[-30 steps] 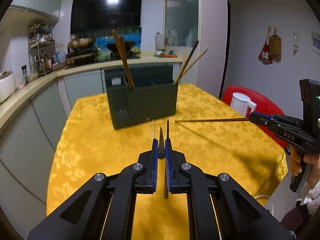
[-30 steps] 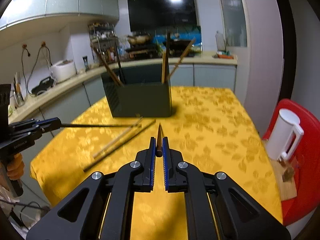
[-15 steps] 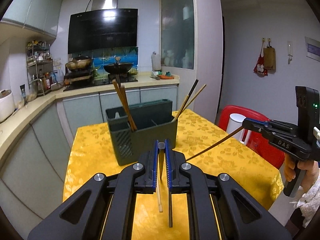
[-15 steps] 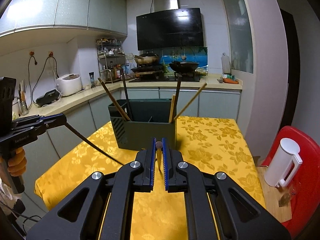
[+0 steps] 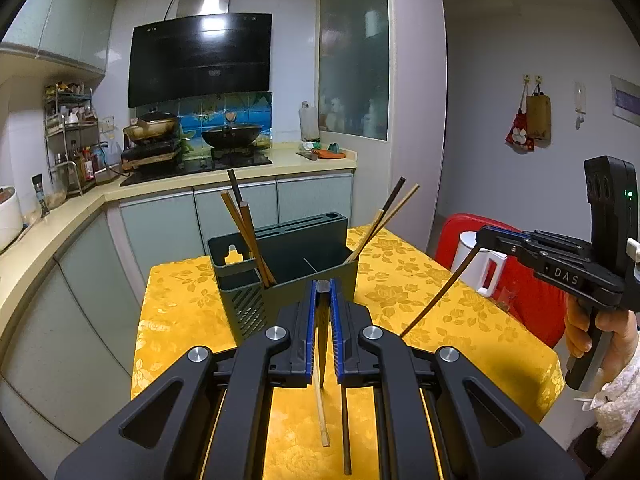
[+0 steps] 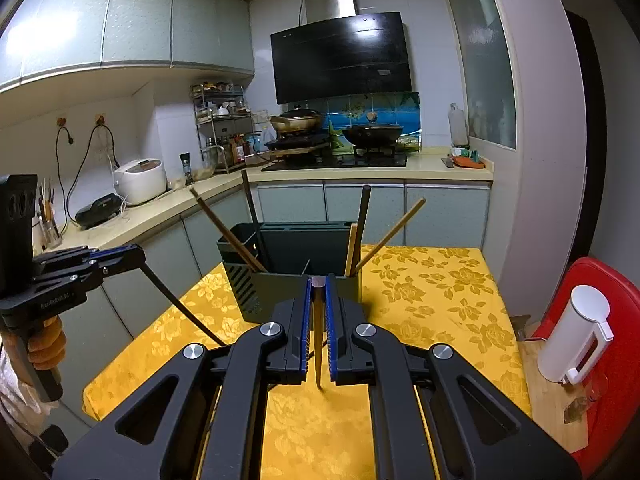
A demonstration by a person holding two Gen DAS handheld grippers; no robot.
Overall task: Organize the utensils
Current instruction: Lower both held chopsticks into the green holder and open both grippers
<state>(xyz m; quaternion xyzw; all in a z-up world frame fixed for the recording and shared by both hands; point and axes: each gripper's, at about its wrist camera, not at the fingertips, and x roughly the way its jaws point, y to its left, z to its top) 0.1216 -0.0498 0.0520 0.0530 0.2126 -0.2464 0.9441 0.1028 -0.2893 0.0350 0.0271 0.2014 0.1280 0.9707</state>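
Observation:
A dark green utensil holder (image 5: pixel 240 304) (image 6: pixel 244 292) stands on the yellow tablecloth (image 5: pixel 420 296), with chopsticks leaning in its left and right compartments. My left gripper (image 5: pixel 322 284) (image 6: pixel 136 254) is shut on a dark chopstick (image 6: pixel 180 308) that hangs tip down over the cloth, short of the holder. My right gripper (image 6: pixel 319 280) (image 5: pixel 484 234) is shut on another brown chopstick (image 6: pixel 318 340) (image 5: pixel 440 292), also slanting tip down. Two loose chopsticks, one light (image 5: pixel 323 420) and one dark (image 5: pixel 346 432), lie on the cloth under the left gripper.
A white jug (image 6: pixel 576 332) (image 5: pixel 476 264) stands on a red chair (image 6: pixel 600 280) to the right of the table. Behind the table run a kitchen counter (image 6: pixel 360 174) with a stove and pans, and a rice cooker (image 6: pixel 140 180) at the left.
Both grippers have risen above the table. Their chopsticks, roughly level a second ago, now hang with the tips down. The holder sits lower in both views.

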